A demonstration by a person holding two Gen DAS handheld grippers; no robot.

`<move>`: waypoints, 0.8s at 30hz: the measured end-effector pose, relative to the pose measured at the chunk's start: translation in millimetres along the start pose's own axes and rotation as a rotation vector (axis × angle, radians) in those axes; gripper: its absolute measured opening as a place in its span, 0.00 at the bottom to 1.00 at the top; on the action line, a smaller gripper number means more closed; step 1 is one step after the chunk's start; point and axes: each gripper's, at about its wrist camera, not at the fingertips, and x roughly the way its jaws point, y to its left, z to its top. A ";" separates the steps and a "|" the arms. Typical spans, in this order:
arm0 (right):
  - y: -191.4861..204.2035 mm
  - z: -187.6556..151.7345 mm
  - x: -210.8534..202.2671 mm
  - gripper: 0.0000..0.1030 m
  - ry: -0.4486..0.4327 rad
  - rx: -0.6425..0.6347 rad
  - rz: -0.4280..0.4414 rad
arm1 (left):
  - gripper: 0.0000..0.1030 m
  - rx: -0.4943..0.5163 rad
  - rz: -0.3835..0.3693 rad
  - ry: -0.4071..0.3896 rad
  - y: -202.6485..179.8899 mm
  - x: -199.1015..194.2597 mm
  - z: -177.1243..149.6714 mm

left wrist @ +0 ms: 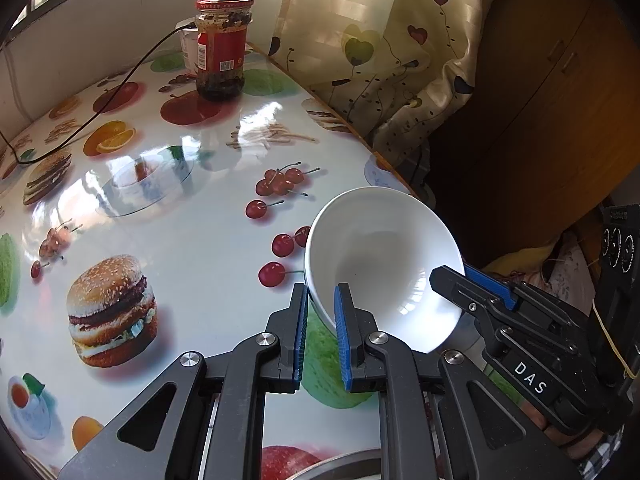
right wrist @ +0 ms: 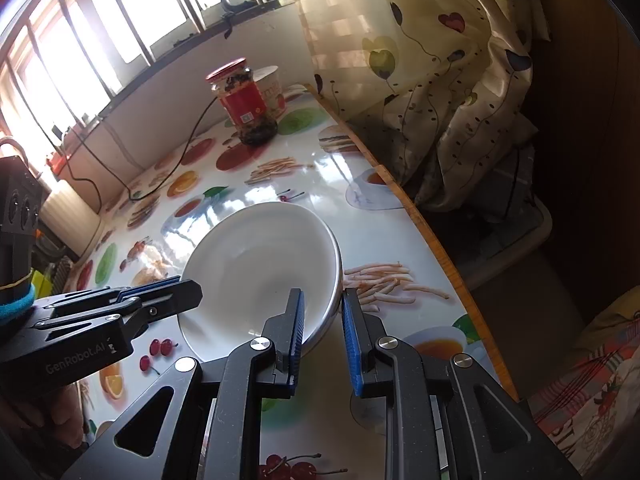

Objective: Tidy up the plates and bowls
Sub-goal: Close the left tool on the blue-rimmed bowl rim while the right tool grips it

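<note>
A white bowl (left wrist: 380,264) is held tilted above the fruit-print table near its right edge; it also shows in the right wrist view (right wrist: 260,264). My left gripper (left wrist: 322,312) is shut on the bowl's near-left rim, one pad inside and one outside. My right gripper (right wrist: 322,312) straddles the opposite rim, its left pad inside the bowl and its right pad outside with a small gap, so its grip is unclear. The right gripper's fingers (left wrist: 472,284) show in the left wrist view at the bowl's right rim. A clear glass plate (left wrist: 146,184) lies flat on the table to the left.
A red-lidded jar (left wrist: 222,46) and a white cup (right wrist: 274,88) stand at the far edge of the table (left wrist: 192,280). A black cable (left wrist: 100,108) crosses the far left. A curtain (left wrist: 380,40) hangs past the right edge. A metal rim (left wrist: 340,468) shows at the bottom.
</note>
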 end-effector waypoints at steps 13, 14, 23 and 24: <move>0.5 -0.3 -0.5 0.18 0.000 0.003 0.002 | 0.14 -0.002 -0.004 -0.003 0.0 -1.1 -0.9; 0.4 -0.5 -0.6 0.18 -0.001 0.005 0.003 | 0.14 -0.001 -0.004 -0.004 0.7 -1.9 -1.3; 2.6 -4.7 -11.4 0.18 -0.022 0.003 0.013 | 0.14 -0.012 -0.019 -0.024 3.0 -14.9 -6.4; 3.3 -6.0 -14.3 0.18 -0.027 0.004 0.013 | 0.14 -0.014 -0.018 -0.028 2.8 -17.3 -7.0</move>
